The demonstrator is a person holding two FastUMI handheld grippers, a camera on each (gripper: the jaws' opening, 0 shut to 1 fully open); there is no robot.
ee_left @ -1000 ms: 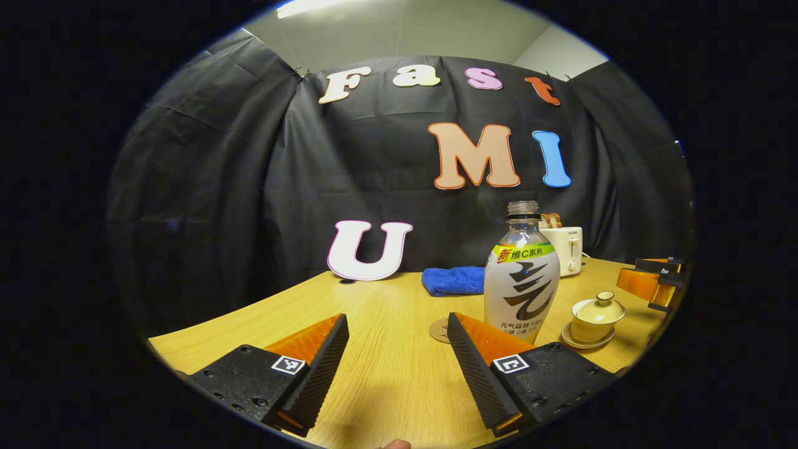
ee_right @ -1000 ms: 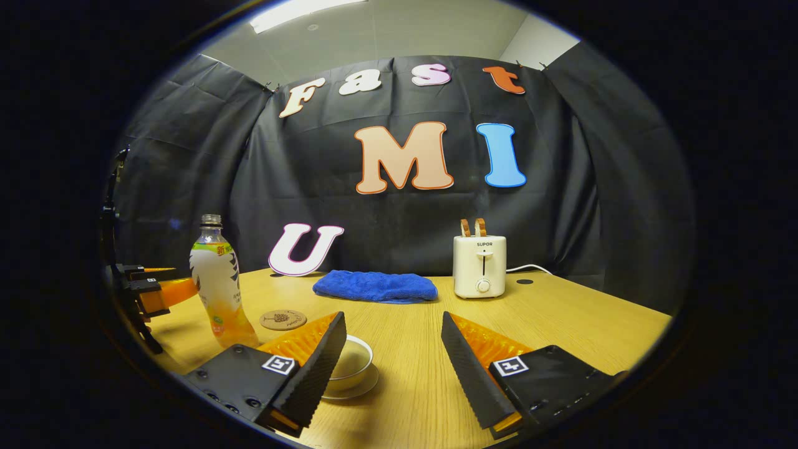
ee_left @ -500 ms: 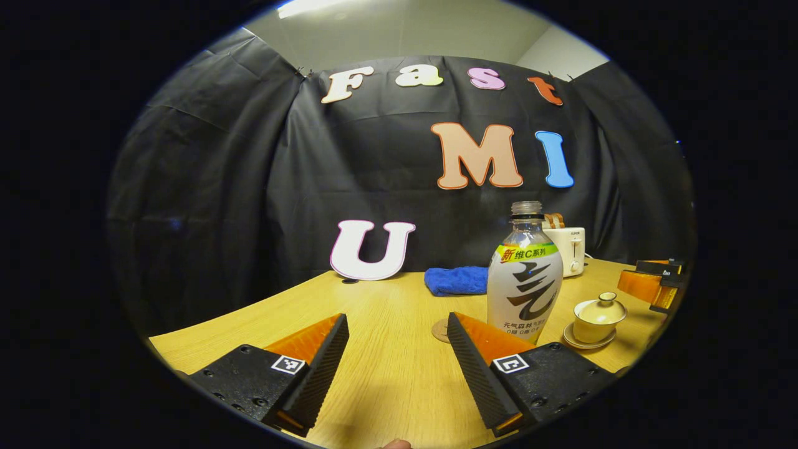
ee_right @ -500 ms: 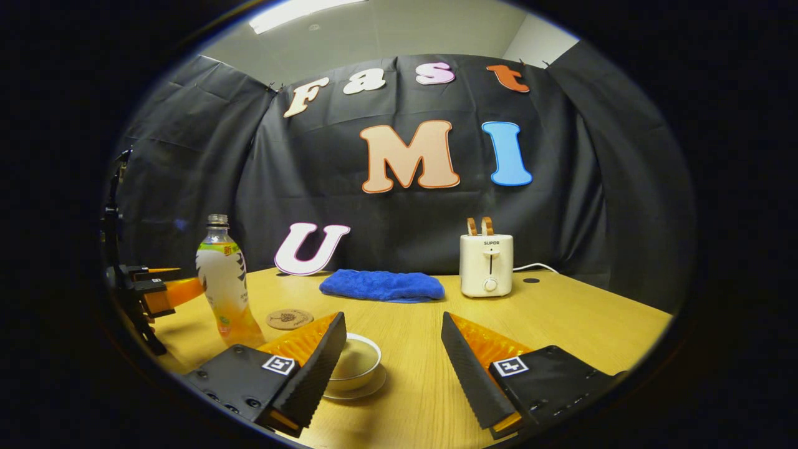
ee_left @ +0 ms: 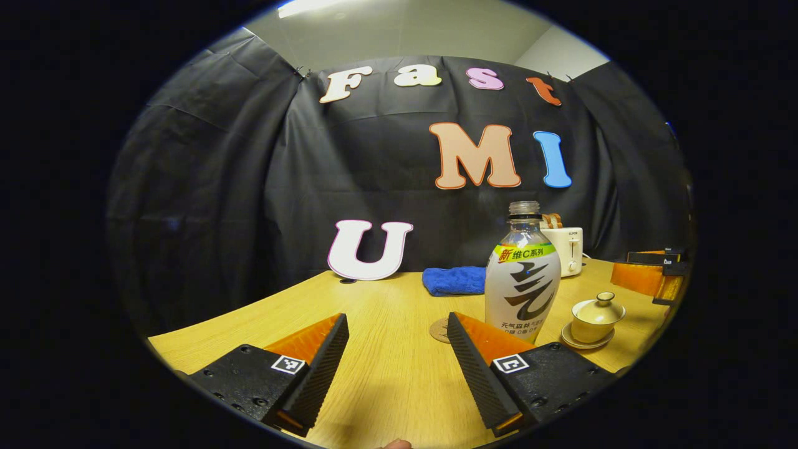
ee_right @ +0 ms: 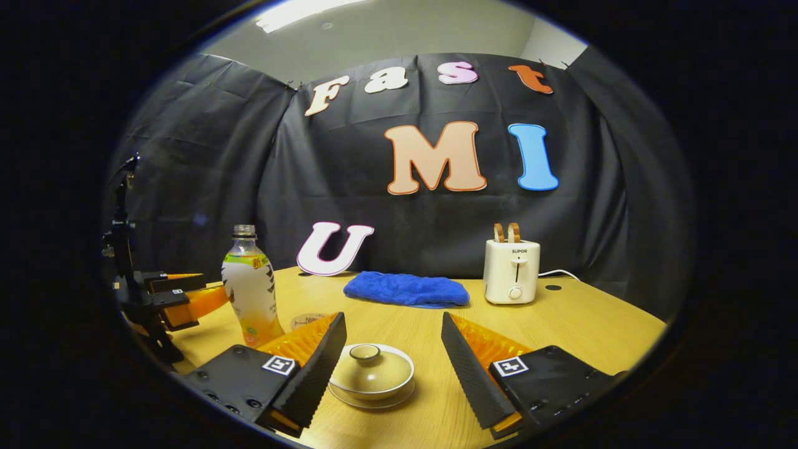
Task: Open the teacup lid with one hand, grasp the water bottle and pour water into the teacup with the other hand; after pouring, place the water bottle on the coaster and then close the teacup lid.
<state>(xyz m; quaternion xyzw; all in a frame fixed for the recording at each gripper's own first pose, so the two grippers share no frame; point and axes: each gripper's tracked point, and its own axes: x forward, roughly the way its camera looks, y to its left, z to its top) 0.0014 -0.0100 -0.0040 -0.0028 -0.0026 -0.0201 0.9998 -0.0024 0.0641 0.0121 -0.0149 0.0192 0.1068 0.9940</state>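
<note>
A lidded cream teacup (ee_right: 371,371) on its saucer sits on the wooden table just ahead of my right gripper (ee_right: 393,360), which is open, its fingers wide to either side of the cup. The uncapped water bottle (ee_left: 522,277) stands upright ahead and right of my open left gripper (ee_left: 396,355), whose fingers hold nothing. A round cork coaster (ee_left: 439,330) lies behind the left gripper's right finger, next to the bottle. In the right gripper view the bottle (ee_right: 252,294) stands at the left with the left gripper (ee_right: 177,296) beside it. The teacup (ee_left: 596,313) sits right of the bottle.
A folded blue towel (ee_right: 406,289) lies at the back of the table, with a white toaster (ee_right: 512,272) and its cord to the right. The black cloth wall closes off the far edge. The table (ee_left: 386,374) is bare wood in front of the left gripper.
The right gripper has swung so the teacup now lies between its fingers, lid in view, instead of half hidden by its left finger. The left gripper has barely moved.
</note>
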